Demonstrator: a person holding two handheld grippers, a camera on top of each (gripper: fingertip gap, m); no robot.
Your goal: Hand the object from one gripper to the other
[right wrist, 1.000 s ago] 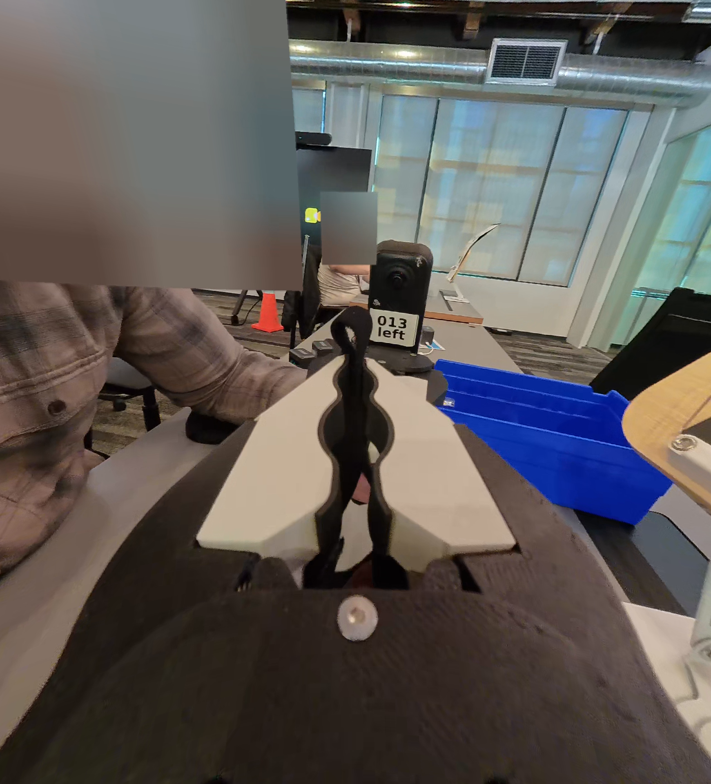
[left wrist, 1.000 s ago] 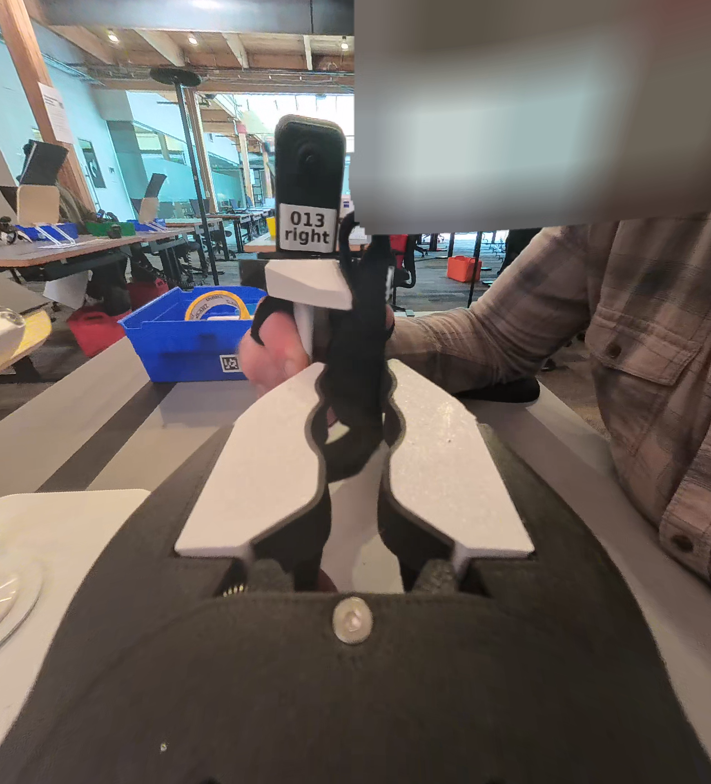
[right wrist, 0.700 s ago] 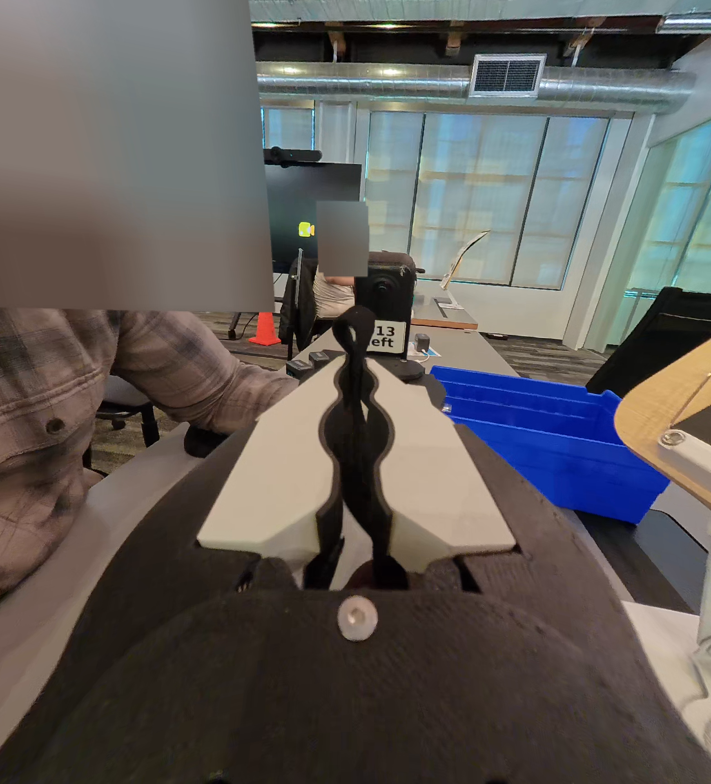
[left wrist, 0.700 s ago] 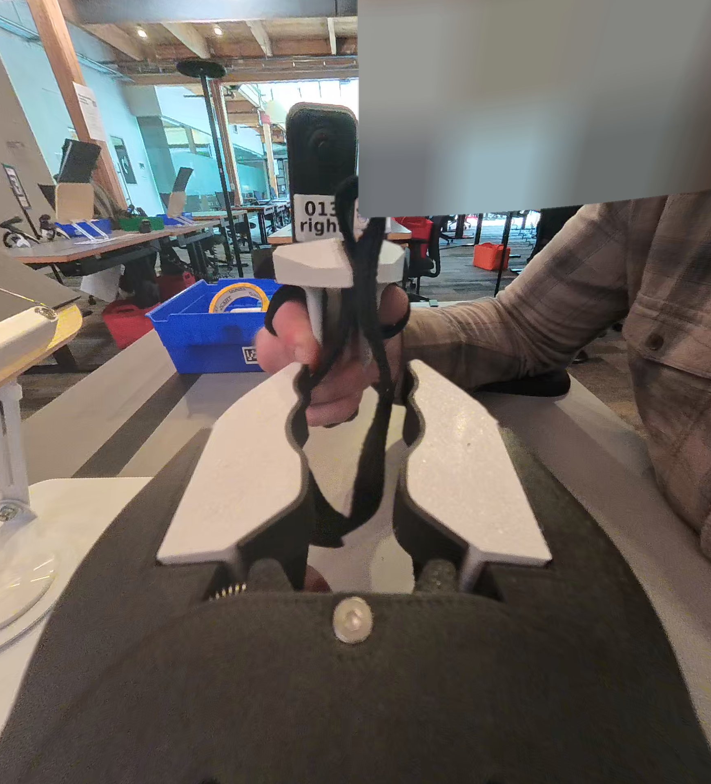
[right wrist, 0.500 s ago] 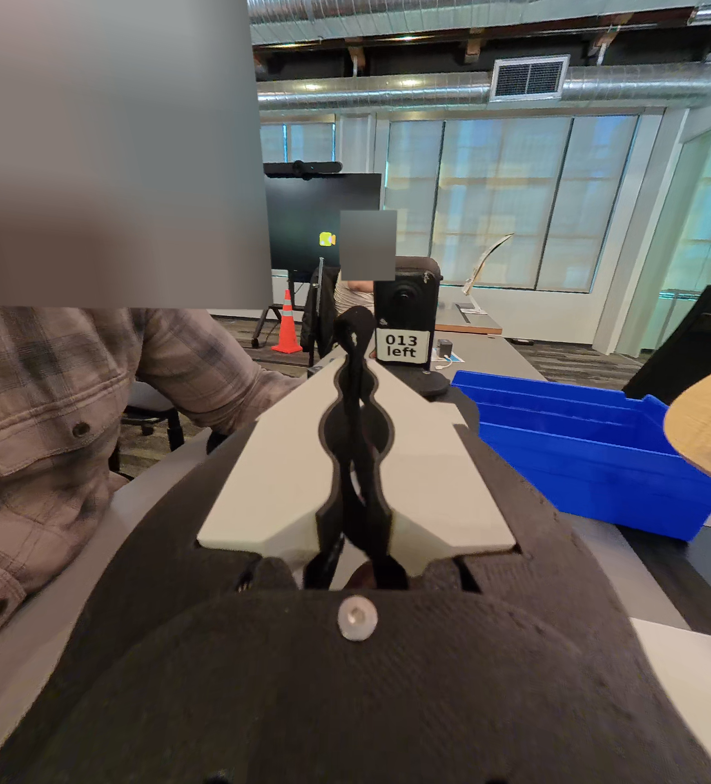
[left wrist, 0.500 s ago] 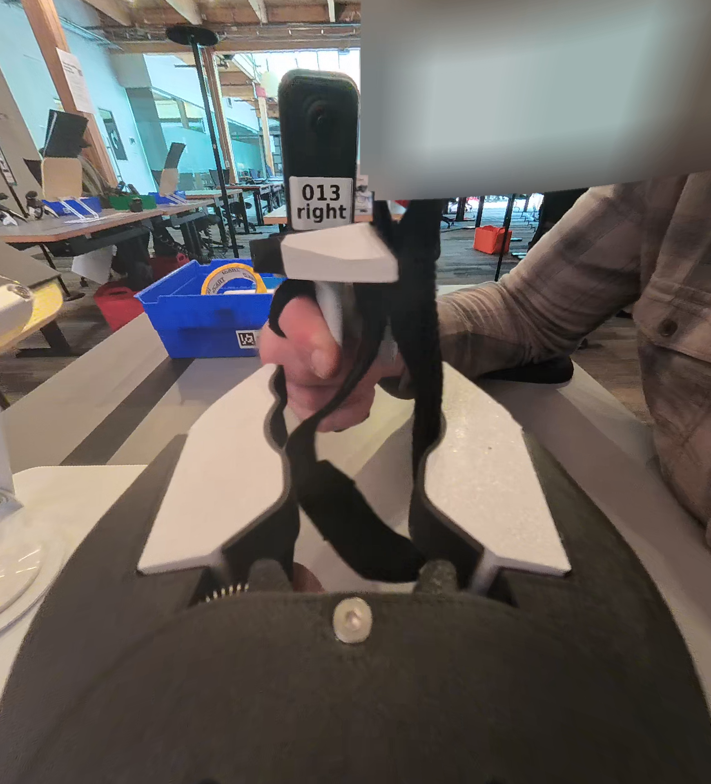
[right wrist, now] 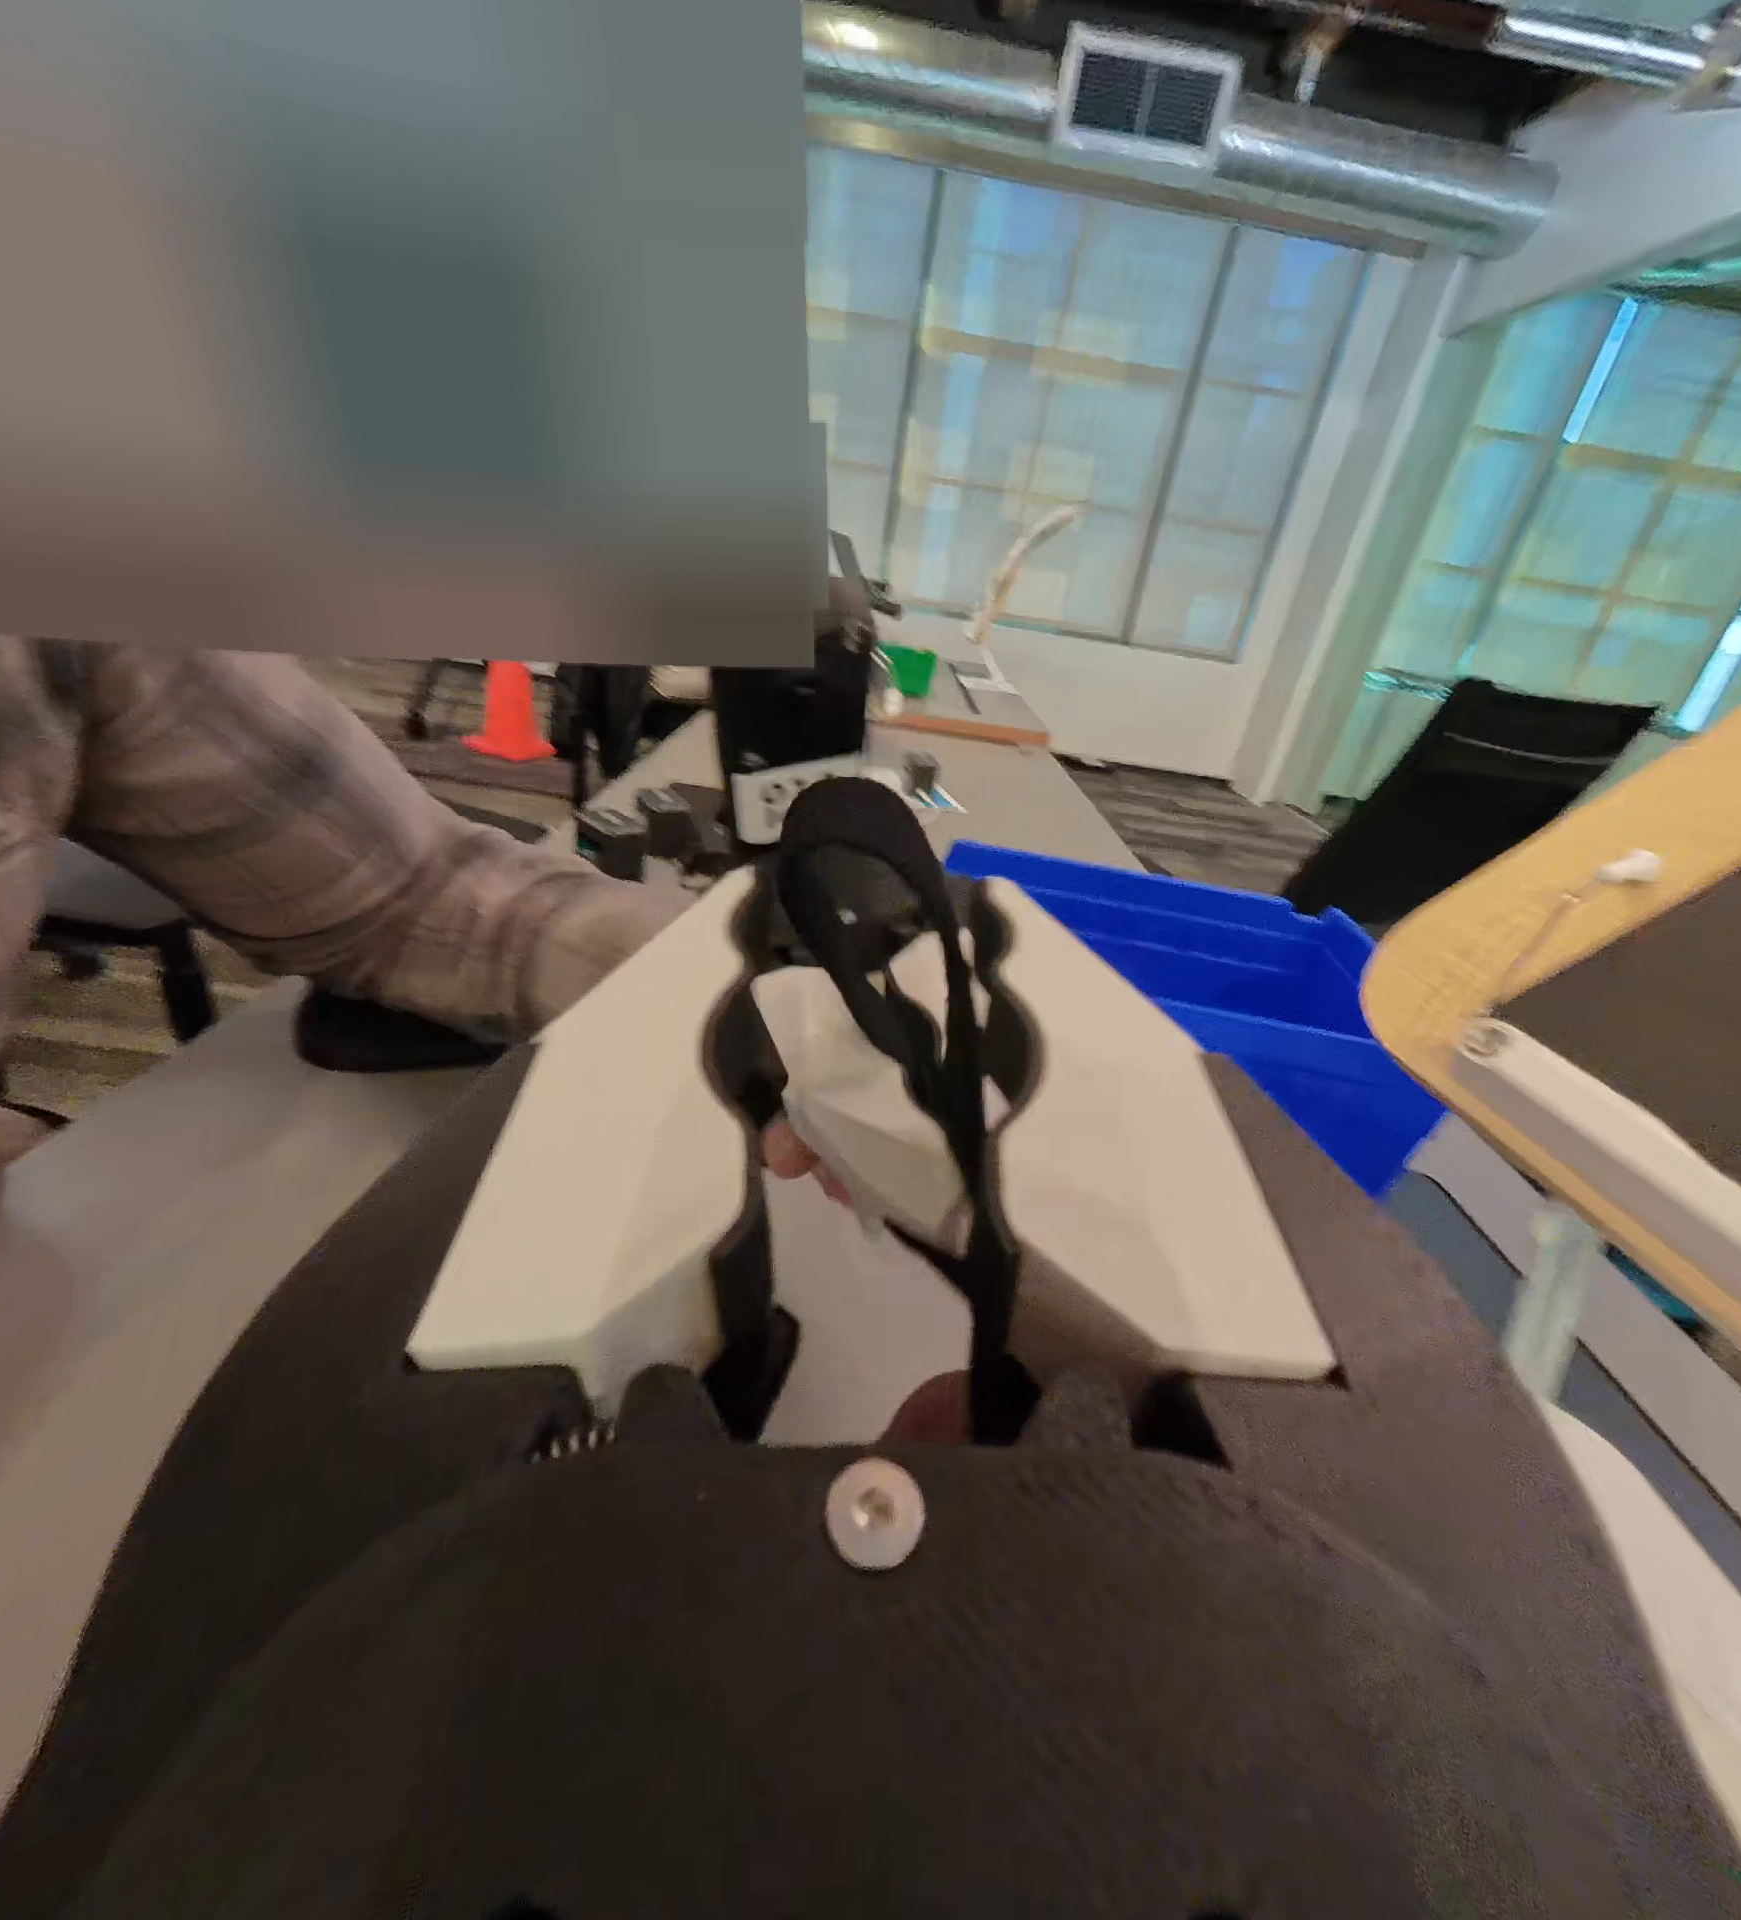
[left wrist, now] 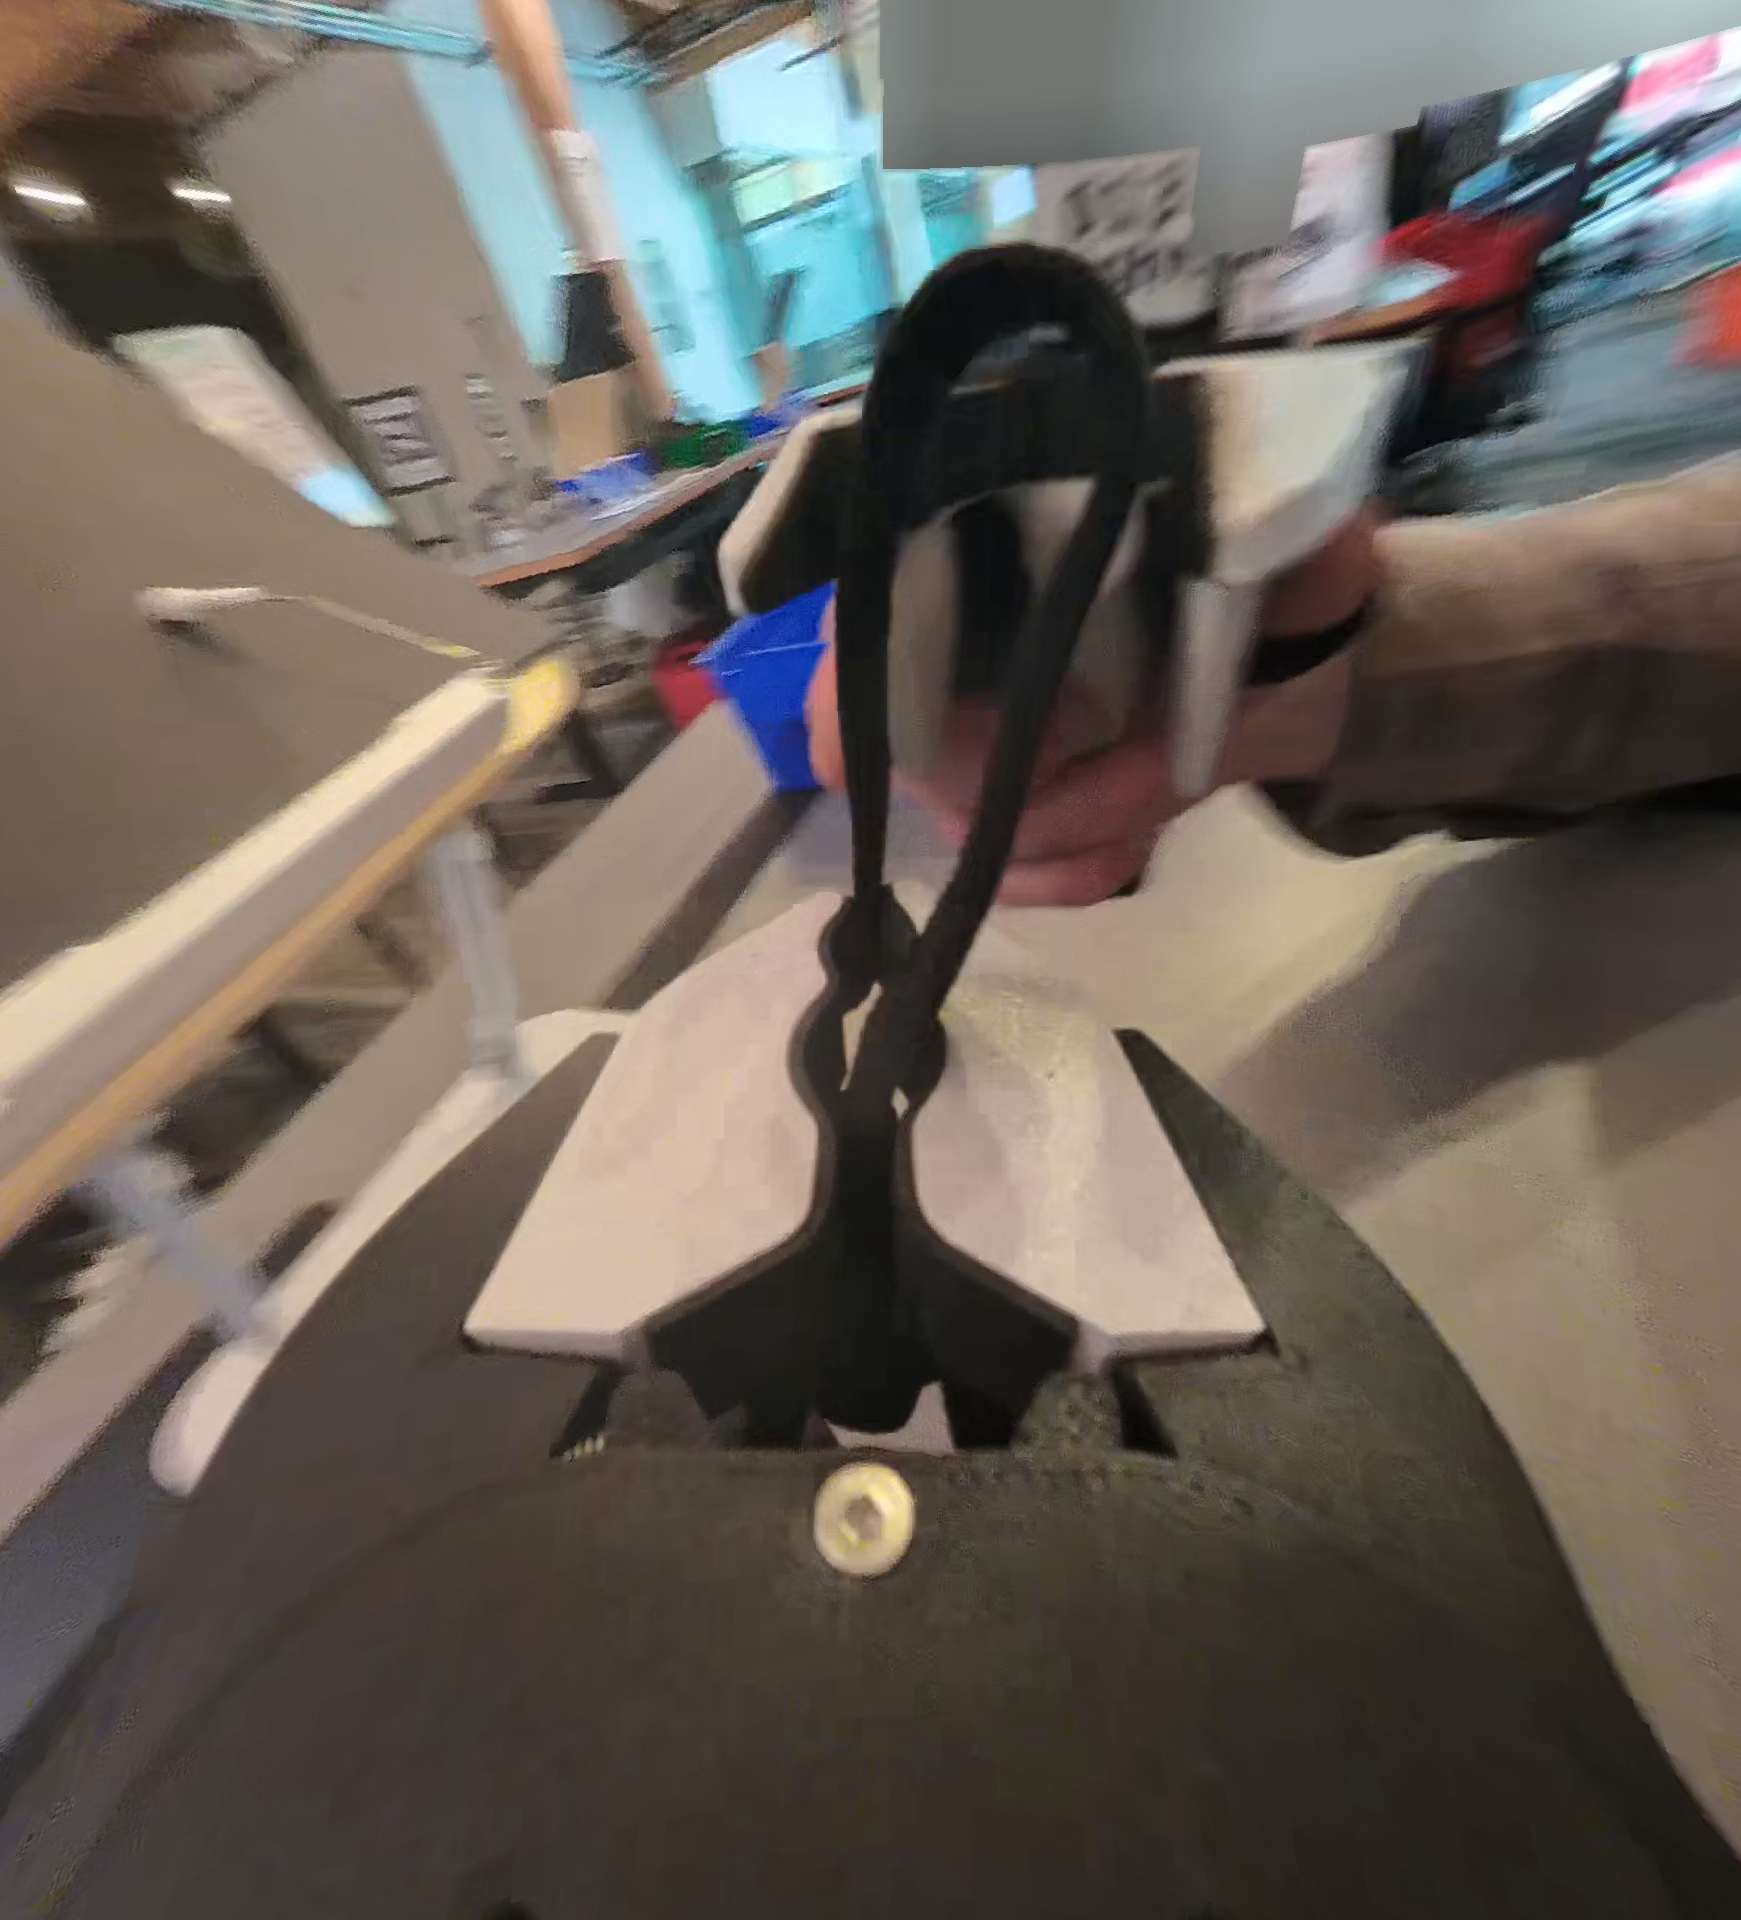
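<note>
Black strap (left wrist: 959, 644), looped, slung in the air between the two grippers above a grey table (left wrist: 1531, 1091).

Left gripper (left wrist: 871, 1049): white fingers (left wrist: 679, 1174) pressed together with the strap's two runs pinched between the dark pads; strap tail bunches down into the throat near the screw. From the pinch the two runs rise and diverge to a rounded top that arches over the front of the right gripper (left wrist: 1053, 488). That gripper faces the camera, held by a hand (left wrist: 1053, 821) with a plaid sleeve (left wrist: 1593, 644) behind it. View heavily motion-blurred.

Right gripper (right wrist: 871, 935): white fingers (right wrist: 575, 1174) spread, with a clear gap between the pads. The strap (right wrist: 861, 883) lies in that gap, its loop standing up at the tips and one run dropping down the right side of the gap to the throat. Whether either pad touches the strap cannot be told. Left gripper's white tip (right wrist: 866, 1101) shows through the gap, close in, with a bit of hand below it.

Surroundings: blue bin (right wrist: 1219, 997) on the table beyond the right gripper's tips; wooden-edged board (right wrist: 1531, 914) on a white bracket to the right; orange cone (right wrist: 507, 712) on the floor far back; large windows (right wrist: 1209, 436) behind. Blue bin (left wrist: 778, 675) also visible past the strap in the left wrist view, blurred.
</note>
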